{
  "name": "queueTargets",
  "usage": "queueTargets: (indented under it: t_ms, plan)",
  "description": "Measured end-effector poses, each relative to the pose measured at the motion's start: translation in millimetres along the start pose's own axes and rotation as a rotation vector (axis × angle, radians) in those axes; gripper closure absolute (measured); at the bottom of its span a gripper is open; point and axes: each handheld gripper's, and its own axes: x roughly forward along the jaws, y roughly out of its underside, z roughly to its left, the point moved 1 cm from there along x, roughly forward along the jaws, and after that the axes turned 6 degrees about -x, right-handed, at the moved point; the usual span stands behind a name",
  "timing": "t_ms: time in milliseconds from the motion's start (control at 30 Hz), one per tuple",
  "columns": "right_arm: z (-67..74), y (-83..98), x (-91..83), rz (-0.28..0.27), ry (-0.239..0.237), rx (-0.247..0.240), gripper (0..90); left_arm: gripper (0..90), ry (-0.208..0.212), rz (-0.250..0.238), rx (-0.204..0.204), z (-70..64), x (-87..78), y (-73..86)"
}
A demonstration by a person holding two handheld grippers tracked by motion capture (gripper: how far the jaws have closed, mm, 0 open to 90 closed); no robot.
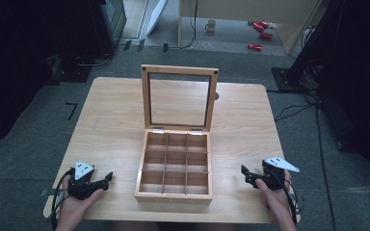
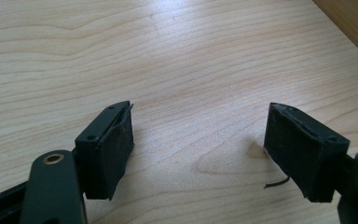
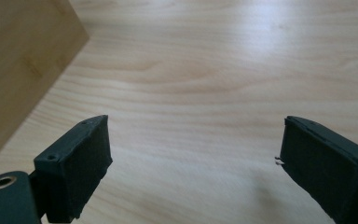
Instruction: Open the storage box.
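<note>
A wooden box [image 1: 174,165] with several square compartments sits in the middle of the table, its glass-paned lid [image 1: 179,98] standing upright and open. The compartments look empty. My left gripper [image 1: 107,179] rests on the table left of the box, open, with bare wood between its pads [image 2: 111,149]. My right gripper [image 1: 245,173] rests right of the box, open too, nothing between its pads [image 3: 81,161]. The box's side wall [image 3: 18,60] shows at the left of the right gripper view, and a corner of the box [image 2: 354,23] at the top right of the left gripper view.
The light wooden table [image 1: 111,120] has bare surface on both sides of the box. Grey carpet surrounds it. Dark equipment and cables [image 1: 313,96] lie on the floor to the right. Red items [image 1: 257,29] and a mug [image 1: 211,25] sit far behind.
</note>
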Motion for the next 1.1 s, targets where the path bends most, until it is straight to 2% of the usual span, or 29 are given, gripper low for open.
queueTargets:
  t_ms: [200,300,467,633,733,833,967,1100]
  plan:
    - [-10.4,13.4,-6.5,0.028,0.028,0.010,8.4,24.6,-0.001,0.000,0.001,-0.2,0.0,0.0]
    - [-19.4,22.1,-13.7,0.040,0.044,0.037,8.4,24.6,-0.002,0.001,0.002,-0.3,0.0,0.0]
    - [-28.5,30.3,-21.9,0.073,0.091,0.017,8.4,24.6,-0.002,0.001,0.001,-0.5,0.0,0.1]
    - [-34.4,36.5,-26.9,0.105,0.112,0.027,8.4,24.6,-0.004,0.002,0.003,-0.7,0.0,0.1]
    - [-32.8,38.0,-26.8,0.113,0.127,0.015,8.4,24.6,-0.003,0.002,0.003,-0.7,0.0,0.1]
    - [-27.3,38.7,-24.2,0.133,0.163,-0.030,7.1,24.6,-0.003,0.002,0.003,-0.7,-0.1,0.2]
    - [-25.9,39.2,-21.9,0.131,0.154,-0.040,2.9,24.6,-0.004,0.001,0.005,-1.2,0.0,0.4]
    - [-25.5,39.8,-21.6,0.127,0.155,-0.042,2.2,24.7,-0.007,0.002,0.008,-1.4,0.0,0.4]
